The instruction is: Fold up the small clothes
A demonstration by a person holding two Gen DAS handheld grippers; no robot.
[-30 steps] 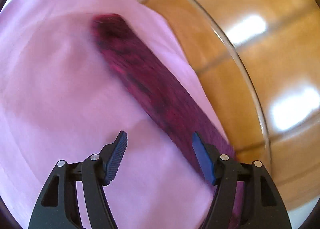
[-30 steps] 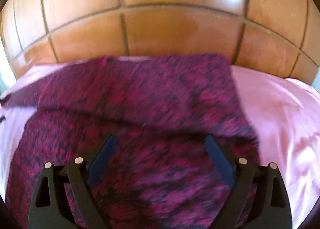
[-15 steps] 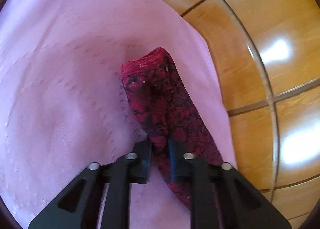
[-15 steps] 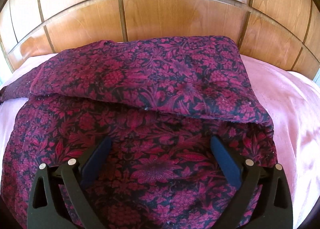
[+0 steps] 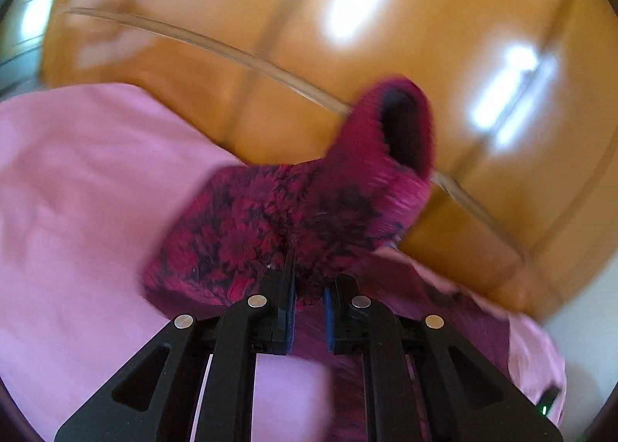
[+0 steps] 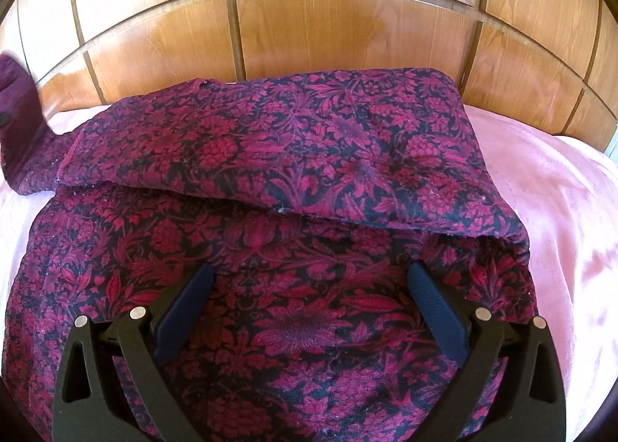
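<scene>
No labels anywhere I can read

My left gripper (image 5: 309,297) clenches the floral top's sleeve (image 5: 309,202), now lifted off the pink bedspread (image 5: 85,191); right gripper (image 6: 309,305) is still released.

Crimson-and-black floral garment (image 6: 293,187) – top folded over, sleeve (image 5: 309,210) lifted off pink cover.

No readable text or labels anywhere, though the left view is blurred.

matt floral knit garment (image 6: 293,179) on smooth pink cloth (image 6: 560,218), glossy wood panels (image 6: 347,32) behind.
</scene>
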